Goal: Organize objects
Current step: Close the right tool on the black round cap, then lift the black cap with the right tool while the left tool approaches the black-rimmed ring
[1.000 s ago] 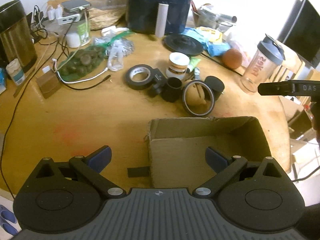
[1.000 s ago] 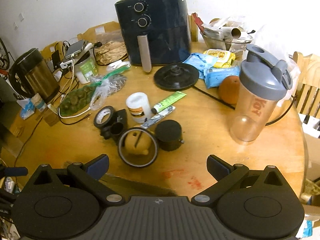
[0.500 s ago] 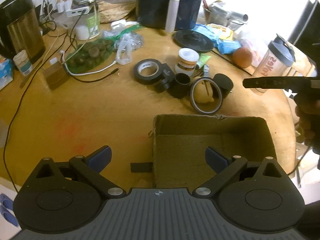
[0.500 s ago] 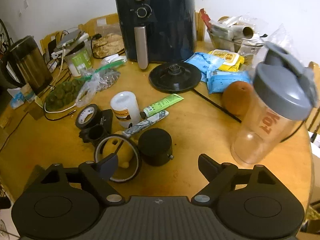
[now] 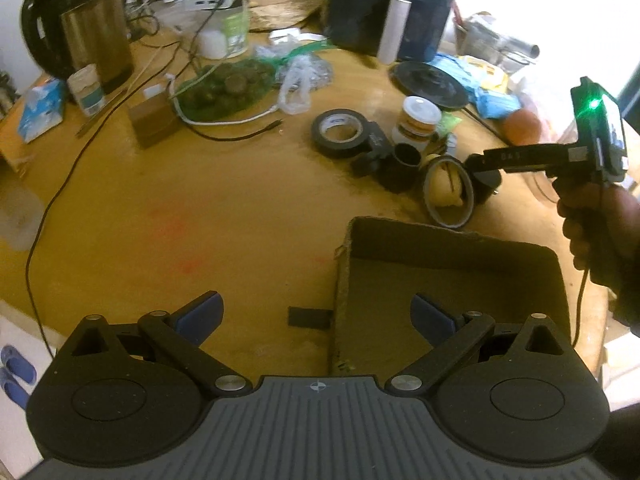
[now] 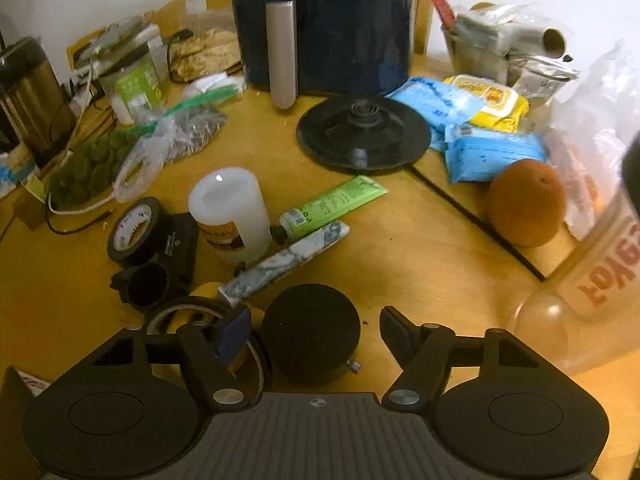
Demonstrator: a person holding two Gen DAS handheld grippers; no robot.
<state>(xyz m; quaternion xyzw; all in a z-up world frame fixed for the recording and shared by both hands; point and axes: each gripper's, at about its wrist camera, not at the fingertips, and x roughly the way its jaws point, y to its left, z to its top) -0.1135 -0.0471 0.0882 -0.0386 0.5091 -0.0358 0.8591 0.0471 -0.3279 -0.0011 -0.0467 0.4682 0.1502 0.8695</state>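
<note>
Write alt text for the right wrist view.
The right tongs straddle a black cylinder on a cluttered wooden table, their jaws just closing but not yet touching it. Behind lie tape rolls, tubes, a white bottle and an air fryer.

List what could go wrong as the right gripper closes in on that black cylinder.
1. The right gripper has been closing around the black cylinder, but its pads are still clear; the left finger sits over the tape ring and may snag it.
2. The marbled tube lies just beyond and could get pushed.
3. The shaker bottle stands close on the right.
</note>
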